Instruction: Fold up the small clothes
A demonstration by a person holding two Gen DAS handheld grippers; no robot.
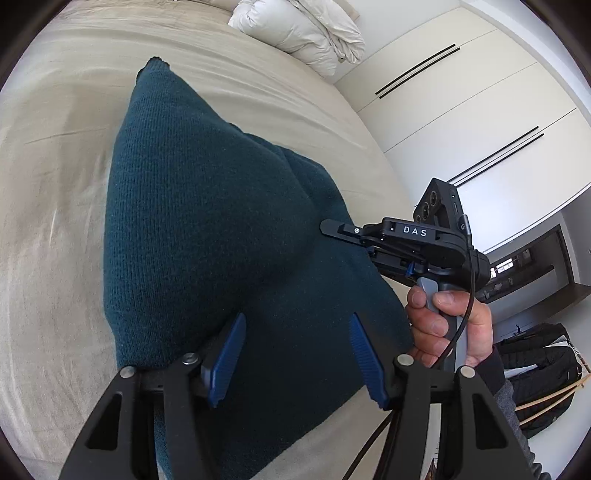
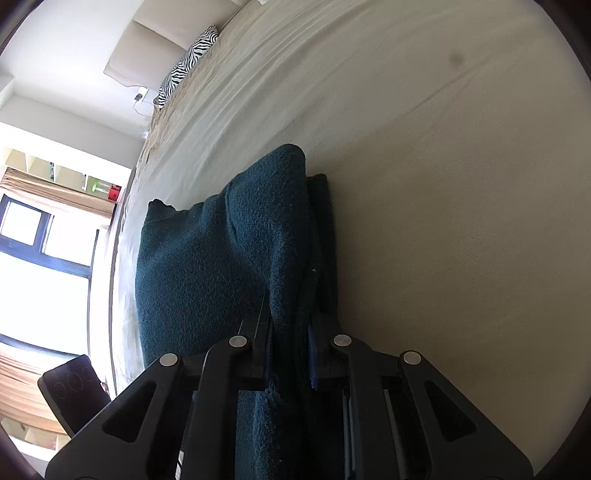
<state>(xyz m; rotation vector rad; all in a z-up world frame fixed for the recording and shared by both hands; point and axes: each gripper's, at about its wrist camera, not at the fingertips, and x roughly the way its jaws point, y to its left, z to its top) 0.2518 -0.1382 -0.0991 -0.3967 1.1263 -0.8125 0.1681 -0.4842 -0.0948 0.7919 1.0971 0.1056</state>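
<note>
A dark teal knit garment point(image 1: 207, 206) lies on the beige bed point(image 1: 55, 155), lifted into a tent shape. My left gripper point(image 1: 295, 354) is open, its blue pads point(image 1: 229, 354) spread just above the garment's near part. My right gripper point(image 1: 332, 227) reaches in from the right, held by a hand point(image 1: 447, 325), and pinches the garment's edge. In the right wrist view the right gripper point(image 2: 290, 354) is shut on a fold of the teal garment point(image 2: 207, 266), which runs between its fingers and rises off the bed point(image 2: 461, 221).
White pillows and a duvet point(image 1: 306, 29) are piled at the far end of the bed. White wardrobe doors point(image 1: 480, 110) stand to the right. A zebra cushion point(image 2: 188, 59) sits at the bed's far edge, a window point(image 2: 44, 240) beyond it.
</note>
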